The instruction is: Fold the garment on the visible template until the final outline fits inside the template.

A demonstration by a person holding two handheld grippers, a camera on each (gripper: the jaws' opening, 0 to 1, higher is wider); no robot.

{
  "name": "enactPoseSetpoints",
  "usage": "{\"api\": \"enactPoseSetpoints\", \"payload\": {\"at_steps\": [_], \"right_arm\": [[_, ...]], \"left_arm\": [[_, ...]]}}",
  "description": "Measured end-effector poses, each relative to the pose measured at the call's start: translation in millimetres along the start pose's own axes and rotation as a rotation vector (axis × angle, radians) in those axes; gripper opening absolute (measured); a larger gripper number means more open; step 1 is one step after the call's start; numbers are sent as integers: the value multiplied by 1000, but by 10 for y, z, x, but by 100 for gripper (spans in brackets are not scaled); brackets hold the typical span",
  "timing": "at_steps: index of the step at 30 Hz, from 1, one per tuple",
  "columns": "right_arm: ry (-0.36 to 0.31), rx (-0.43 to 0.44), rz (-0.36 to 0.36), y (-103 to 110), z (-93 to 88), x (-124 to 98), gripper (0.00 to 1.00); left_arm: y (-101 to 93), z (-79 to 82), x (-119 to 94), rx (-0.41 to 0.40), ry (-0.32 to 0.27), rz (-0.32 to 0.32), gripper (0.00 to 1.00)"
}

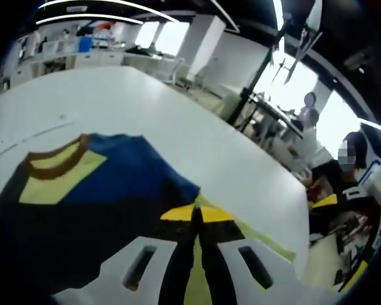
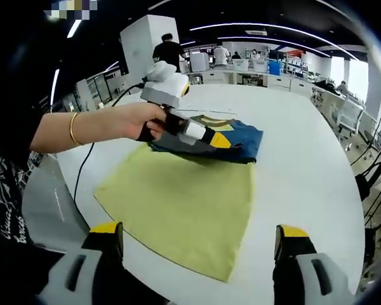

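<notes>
**Garment, folded, lying at far end of template**

Garment [image 2: 232, 141], blue with yellow panel and brown collar, is lying folded on the far part of the yellow-green template [image 2: 184, 203], which is resting on the white table [image 2: 305, 171]. Right gripper [image 2: 200, 238] is hovering near, jaws standing wide apart. Left gripper [image 1: 196, 215], held in a hand [image 2: 140, 121], is sitting at the garment's edge, jaws pressed together; whether cloth is pinched, cannot tell

Bright ceiling strips [image 2: 254, 27] and window glare [image 1: 333, 121] (strong fisheye bending, blurred edges).
</notes>
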State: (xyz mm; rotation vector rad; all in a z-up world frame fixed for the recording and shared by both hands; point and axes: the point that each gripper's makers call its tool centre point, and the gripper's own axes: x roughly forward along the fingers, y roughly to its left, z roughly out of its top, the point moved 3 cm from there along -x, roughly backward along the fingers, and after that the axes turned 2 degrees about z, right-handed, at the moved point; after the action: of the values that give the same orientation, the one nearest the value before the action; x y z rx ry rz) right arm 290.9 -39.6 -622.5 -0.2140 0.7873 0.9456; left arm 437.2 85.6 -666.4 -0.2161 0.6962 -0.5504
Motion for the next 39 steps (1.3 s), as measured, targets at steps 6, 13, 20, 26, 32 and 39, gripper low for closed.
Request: {"api": "enactPoseSetpoints", "payload": {"at_steps": [6, 13, 20, 26, 32, 39], "right_arm": [[0, 8, -2, -16, -12, 6, 100], [2, 23, -4, -32, -54, 27, 100], [3, 25, 5, -10, -49, 50, 100], [4, 25, -2, -30, -49, 33, 100], [-3, 36, -7, -36, -56, 16, 100], [-21, 66, 9, -56, -58, -26, 100]], "left_arm": [[-25, -125, 78, -8, 21, -7, 0], [-19, -256, 147, 4, 65, -4, 0], [7, -317, 200, -35, 90, 11, 0], [-21, -398, 247, -44, 86, -18, 0], [-49, -344, 183, 23, 56, -13, 6], [1, -207, 15, 52, 3, 19, 30]]}}
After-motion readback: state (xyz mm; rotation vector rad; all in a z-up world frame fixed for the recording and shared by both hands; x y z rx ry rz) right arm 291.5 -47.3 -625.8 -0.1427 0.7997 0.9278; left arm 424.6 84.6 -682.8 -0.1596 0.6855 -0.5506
